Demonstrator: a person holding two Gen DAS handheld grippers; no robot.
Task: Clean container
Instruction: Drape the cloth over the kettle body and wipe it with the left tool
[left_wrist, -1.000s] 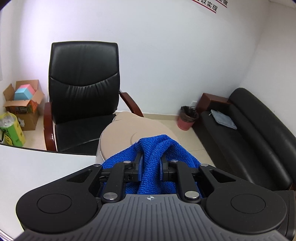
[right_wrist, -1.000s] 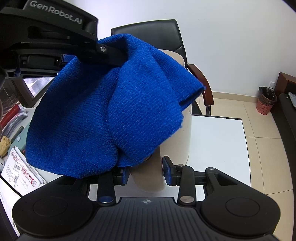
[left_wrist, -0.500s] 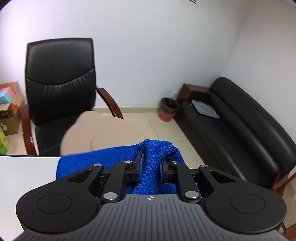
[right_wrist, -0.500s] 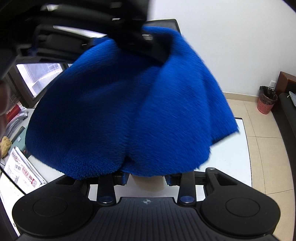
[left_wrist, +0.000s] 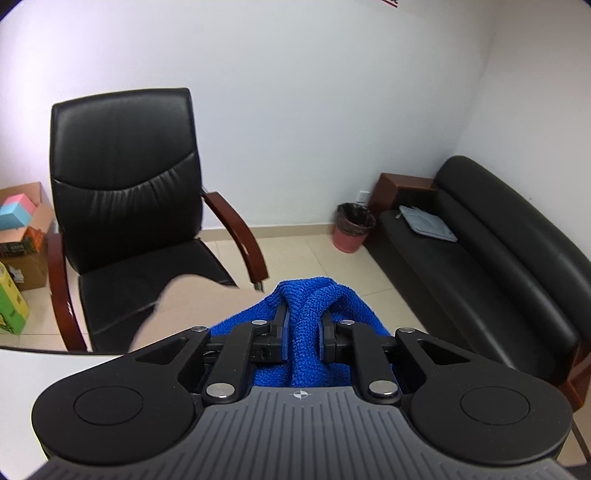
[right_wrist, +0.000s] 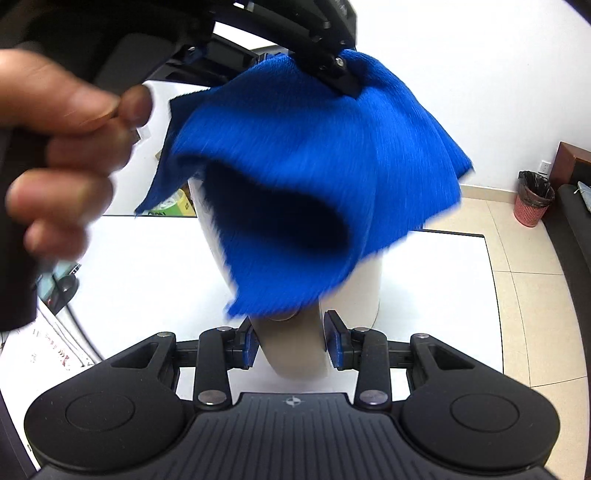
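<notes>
My left gripper is shut on a blue cloth. In the right wrist view the cloth hangs from that gripper and drapes over the top of a tall beige container standing on the white table. The container's top also shows in the left wrist view, just under the cloth. My right gripper has its jaws on both sides of the container's handle. The person's hand holding the left gripper shows at the left.
A black office chair stands behind the table. A black sofa and a pink bin are at the right. Cardboard boxes sit on the floor at the left. Papers lie at the table's left edge.
My left gripper has swung the cloth across the container's top and turned; the cloth now hangs further right and its underside is open. My right gripper has held still on the handle.
</notes>
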